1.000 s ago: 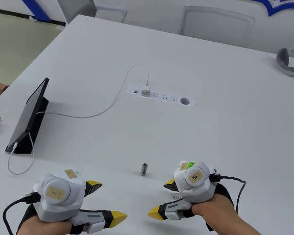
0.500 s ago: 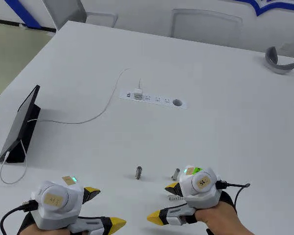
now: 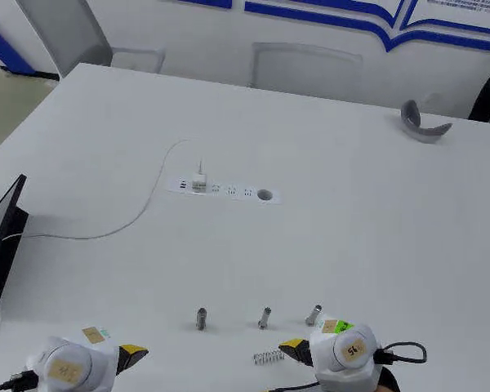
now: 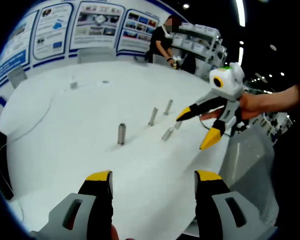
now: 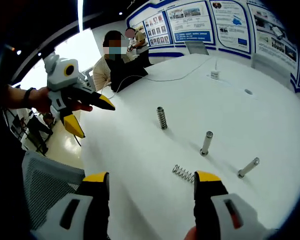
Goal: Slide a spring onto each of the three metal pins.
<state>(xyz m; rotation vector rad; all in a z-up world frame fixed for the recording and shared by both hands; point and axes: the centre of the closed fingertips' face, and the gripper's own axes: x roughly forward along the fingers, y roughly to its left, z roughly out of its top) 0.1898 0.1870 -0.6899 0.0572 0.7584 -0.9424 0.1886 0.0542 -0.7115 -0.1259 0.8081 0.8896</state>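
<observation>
Lying near tabletop [image 5: 140, 165] edge, loose spring [image 5: 182, 174].

The surface [image 3: 351, 229] is plain white, and so are the power strip [image 3: 224, 189] and the thin cable [image 3: 139, 216] leading off from it. The left pin [image 3: 201, 318], middle pin [image 3: 265, 318] and right pin [image 3: 314, 314] are bright silver metal, and the loose spring [image 3: 269, 357] is the same silver. The left gripper [image 4: 153, 176] and right gripper [image 5: 151, 177] have white bodies, black jaws tipped in yellow and tan stickers, and the right one shows a green light [image 3: 340, 327]. The tablet [image 3: 2, 237] is black, the curved band [image 3: 420, 121] grey, the chair [image 3: 306, 65] pale grey. The wall stripes [image 3: 335, 18] are blue on white.
</observation>
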